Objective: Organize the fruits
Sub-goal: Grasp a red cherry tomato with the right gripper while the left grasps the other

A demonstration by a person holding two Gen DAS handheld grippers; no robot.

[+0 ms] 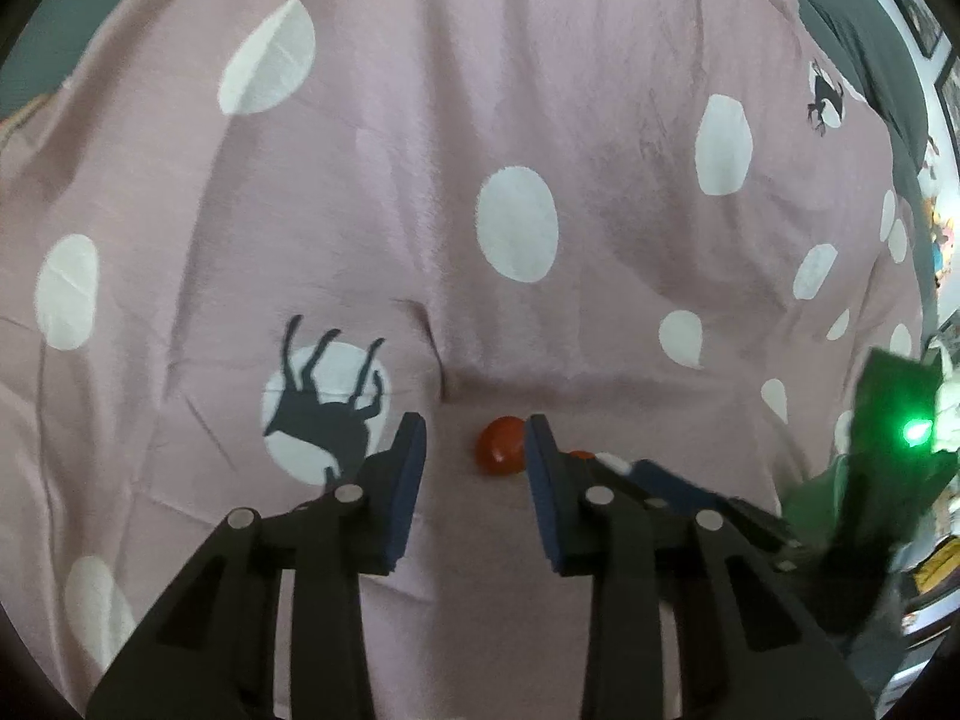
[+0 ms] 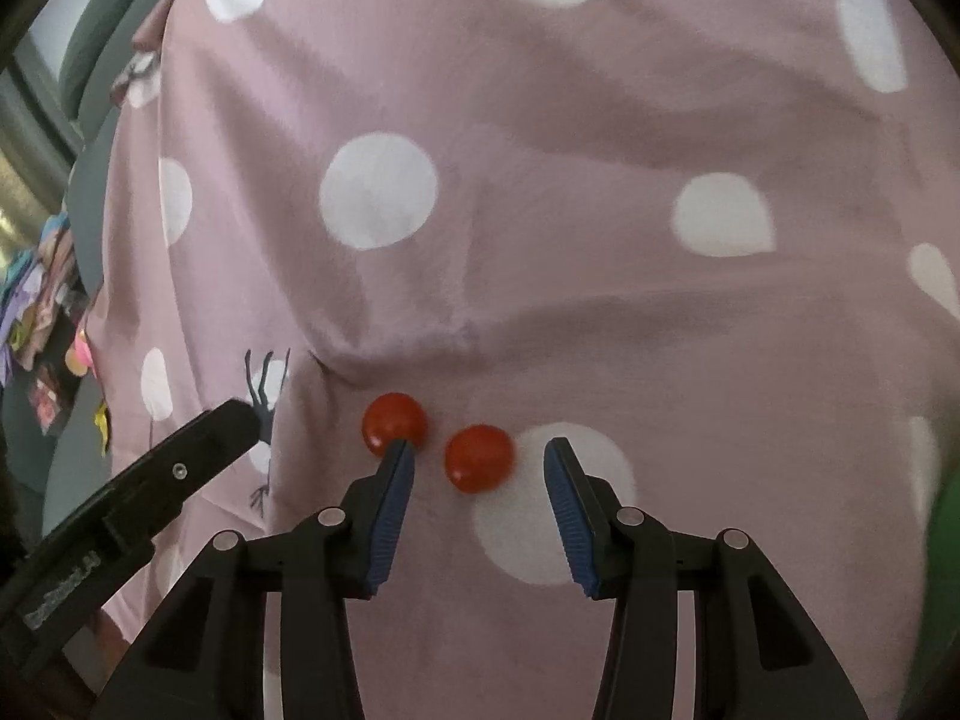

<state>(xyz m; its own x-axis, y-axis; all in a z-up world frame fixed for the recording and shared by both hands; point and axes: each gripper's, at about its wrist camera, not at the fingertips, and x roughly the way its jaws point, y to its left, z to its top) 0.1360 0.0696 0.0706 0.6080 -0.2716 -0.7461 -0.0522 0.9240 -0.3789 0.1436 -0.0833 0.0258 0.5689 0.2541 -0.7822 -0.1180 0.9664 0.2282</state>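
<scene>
On the pink cotton bedsheet with white polka dots (image 2: 540, 312), two small round glossy red tomatoes: right one (image 2: 479, 458) lying on a large white dot, just beside the left one (image 2: 394, 422), a narrow gap between them. Right black gripper with blue ribbed pads (image 2: 479, 457) spread wide around the right tomato, touching neither side; left pad tip overlapping the left tomato's near edge. Left black gripper (image 1: 476, 441) likewise spread, the left tomato (image 1: 499, 447) between its pad tips, close against the right pad. Dark deer silhouette (image 1: 324, 414) printed just left of the tomatoes.
</scene>
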